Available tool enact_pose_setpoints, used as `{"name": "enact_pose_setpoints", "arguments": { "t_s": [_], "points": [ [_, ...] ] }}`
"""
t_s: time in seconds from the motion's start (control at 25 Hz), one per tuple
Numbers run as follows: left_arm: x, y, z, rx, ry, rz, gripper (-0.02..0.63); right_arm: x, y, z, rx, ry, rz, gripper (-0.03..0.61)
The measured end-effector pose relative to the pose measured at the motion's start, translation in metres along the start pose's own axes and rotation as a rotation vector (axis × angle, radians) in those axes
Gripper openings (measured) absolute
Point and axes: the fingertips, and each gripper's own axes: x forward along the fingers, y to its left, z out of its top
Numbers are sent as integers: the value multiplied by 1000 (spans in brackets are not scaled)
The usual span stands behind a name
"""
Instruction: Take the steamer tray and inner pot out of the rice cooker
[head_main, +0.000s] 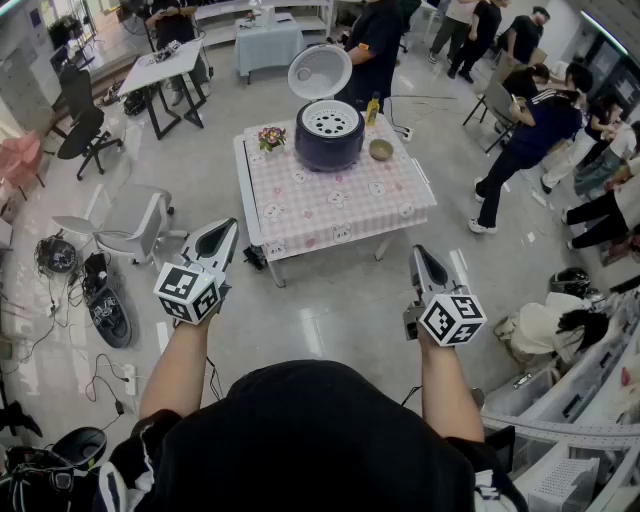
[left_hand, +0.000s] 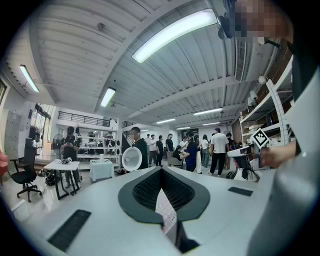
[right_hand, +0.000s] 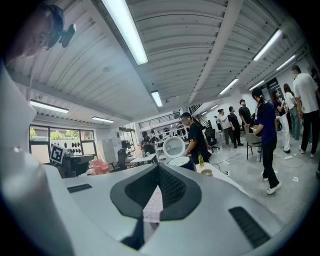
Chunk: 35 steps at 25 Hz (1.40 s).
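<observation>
A dark blue rice cooker (head_main: 329, 137) stands at the far side of a table with a pink checked cloth (head_main: 330, 205), its white lid (head_main: 319, 72) raised. A white perforated steamer tray (head_main: 330, 120) sits in its mouth; the inner pot is hidden under it. My left gripper (head_main: 222, 236) and right gripper (head_main: 424, 256) hang over the floor well short of the table, both shut and empty. In the right gripper view the cooker (right_hand: 182, 163) and its lid (right_hand: 174, 147) show beyond the jaws. In the left gripper view only the lid (left_hand: 132, 159) shows.
On the table stand a small flower pot (head_main: 271, 138), a tan bowl (head_main: 381, 150) and a yellow bottle (head_main: 372, 108). A person in black (head_main: 375, 45) stands right behind the table. A grey chair (head_main: 125, 224) and cables lie to the left; people fill the right side.
</observation>
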Motion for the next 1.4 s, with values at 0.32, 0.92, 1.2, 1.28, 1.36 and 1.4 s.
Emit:
{"name": "enact_pose_setpoints", "arguments": {
  "t_s": [0.32,0.92,1.2,1.28,1.36,1.4],
  "points": [
    [7,-8,0,-2,-4,-10,21,1,1,-3,-16,4,20,2],
    [27,-14,-5,15,19,-6,21,17,-8,12,-63,-7,50,8],
    [60,4,-9,21,19,-43,21,36,-15,2,-72,25,18,8],
    [74,16,-10,20,11,-51,21,50,-19,0,-68,37,10,8],
    [89,31,-12,23,13,-60,21,67,-21,-3,-58,46,1,8],
    [96,38,-14,23,19,-68,21,75,-22,-5,-52,51,-6,9]
  ]
}}
